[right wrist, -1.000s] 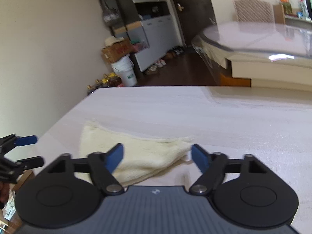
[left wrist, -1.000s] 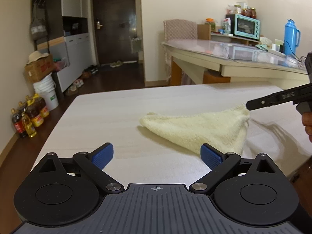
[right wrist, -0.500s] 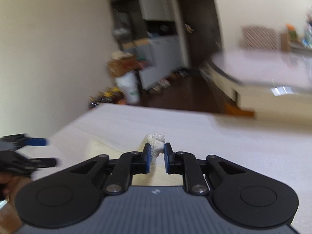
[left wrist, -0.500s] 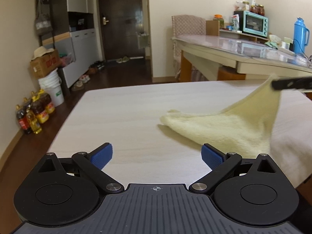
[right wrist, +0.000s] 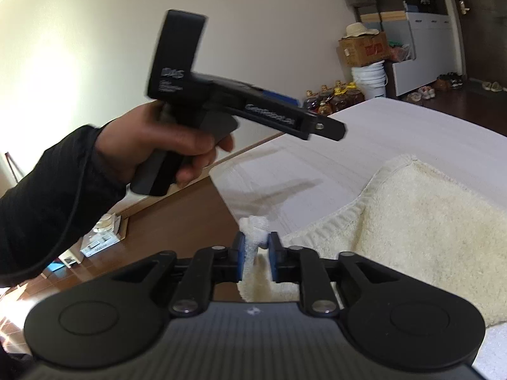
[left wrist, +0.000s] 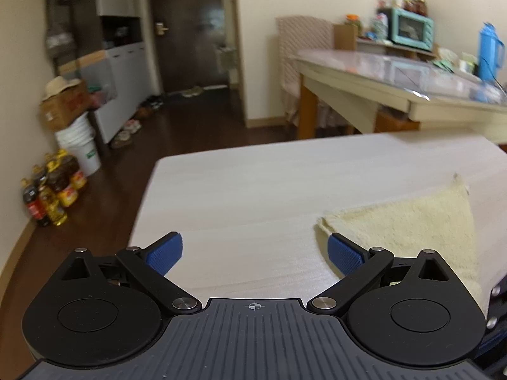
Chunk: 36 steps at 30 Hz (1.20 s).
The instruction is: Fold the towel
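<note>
A cream towel (right wrist: 427,221) lies on the pale table (right wrist: 412,133), with one part doubled over on itself. My right gripper (right wrist: 256,253) has a bunched corner of the towel between its blue pads, near the table's edge. Its jaws are opening while the pads still touch the cloth. In the left wrist view the towel (left wrist: 412,221) lies at the right. My left gripper (left wrist: 253,253) stands open over bare table, its right pad beside the towel's near corner. From the right wrist view, a hand in a dark sleeve holds the left gripper (right wrist: 329,128) above the table edge.
Beyond the table's left edge (left wrist: 149,196) is dark floor with oil bottles (left wrist: 50,190) and a white bucket (left wrist: 79,148). A second table (left wrist: 396,85) with a teal oven and a blue flask stands behind, on the right.
My right gripper shut on the towel's corner, lifted it and carried it across over the towel toward the left gripper. The left gripper shifted sideways, so the towel now sits at the right of its view.
</note>
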Each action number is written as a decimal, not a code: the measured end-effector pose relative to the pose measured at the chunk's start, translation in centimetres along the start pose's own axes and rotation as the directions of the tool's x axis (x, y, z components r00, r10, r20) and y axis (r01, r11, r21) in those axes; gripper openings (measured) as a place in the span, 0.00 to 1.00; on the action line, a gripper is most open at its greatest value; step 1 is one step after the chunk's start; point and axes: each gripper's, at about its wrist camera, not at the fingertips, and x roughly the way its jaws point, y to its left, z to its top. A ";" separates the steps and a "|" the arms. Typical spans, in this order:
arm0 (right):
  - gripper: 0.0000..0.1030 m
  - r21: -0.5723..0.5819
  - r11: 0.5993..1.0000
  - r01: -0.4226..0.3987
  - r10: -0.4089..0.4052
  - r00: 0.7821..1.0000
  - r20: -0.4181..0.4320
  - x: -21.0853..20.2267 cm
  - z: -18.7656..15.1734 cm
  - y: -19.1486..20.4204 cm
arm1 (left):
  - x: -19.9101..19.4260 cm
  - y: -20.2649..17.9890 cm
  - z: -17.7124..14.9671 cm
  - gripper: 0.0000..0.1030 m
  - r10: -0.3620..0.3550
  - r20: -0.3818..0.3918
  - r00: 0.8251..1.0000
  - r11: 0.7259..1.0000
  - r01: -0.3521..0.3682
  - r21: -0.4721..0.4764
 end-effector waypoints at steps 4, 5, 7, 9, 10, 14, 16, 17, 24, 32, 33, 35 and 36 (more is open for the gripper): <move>0.47 0.017 0.990 0.142 -0.143 0.984 0.109 -5.6 0.1 -2.0 | 1.8 -1.7 0.4 0.98 -0.039 -0.011 0.999 0.997 0.039 0.070; 0.48 0.032 0.979 0.202 -0.204 0.971 0.124 -6.9 -0.1 -2.8 | 2.2 -2.1 0.6 0.98 -0.049 -0.014 0.999 0.995 0.050 0.082; 0.51 0.070 0.923 0.378 -0.384 0.917 0.107 -9.3 -0.8 -5.7 | 2.9 -3.0 0.8 0.98 -0.074 -0.019 0.997 0.992 0.076 0.101; 0.51 0.121 0.868 0.481 -0.491 0.867 0.078 -11.0 -1.5 -8.7 | 3.5 -4.1 1.0 0.98 -0.090 -0.017 0.996 0.988 0.092 0.127; 0.51 0.156 0.850 0.503 -0.516 0.854 0.065 -11.6 -1.8 -10.1 | 3.8 -4.5 1.1 0.98 -0.094 -0.016 0.995 0.986 0.095 0.140; 0.51 0.293 0.817 0.497 -0.527 0.850 0.027 -12.4 -2.8 -15.8 | 4.3 -6.1 1.1 0.98 -0.089 -0.009 0.996 0.978 0.089 0.188; 0.49 0.301 0.805 0.512 -0.536 0.844 0.000 -12.0 -2.9 -17.4 | 4.5 -6.7 1.1 0.98 -0.086 -0.006 0.996 0.974 0.086 0.208; 0.48 0.299 0.804 0.513 -0.536 0.844 -0.006 -11.8 -2.9 -17.9 | 4.6 -6.9 1.1 0.98 -0.082 -0.004 0.997 0.974 0.081 0.212; 0.10 0.345 0.814 0.467 -0.509 0.860 0.036 -12.3 -4.3 -19.2 | 4.5 -6.9 1.2 0.98 -0.074 0.031 0.997 0.977 0.067 0.201; 0.10 0.345 0.730 0.590 -0.629 0.778 0.001 -17.7 -4.0 -21.9 | 6.2 -6.4 2.6 0.98 -0.074 0.034 0.997 0.986 0.068 0.152; 0.16 0.332 0.719 0.611 -0.643 0.766 -0.016 -17.7 -3.9 -22.1 | 6.4 -6.5 2.8 0.98 -0.074 0.037 0.997 0.986 0.067 0.150; 0.30 0.299 0.698 0.651 -0.676 0.736 -0.025 -17.8 -3.7 -21.8 | 6.7 -6.8 3.1 0.98 -0.074 0.044 0.996 0.987 0.067 0.147; 0.31 0.280 0.689 0.668 -0.694 0.720 -0.012 -17.9 -3.4 -21.3 | 6.7 -6.9 3.2 0.98 -0.075 0.046 0.996 0.987 0.067 0.146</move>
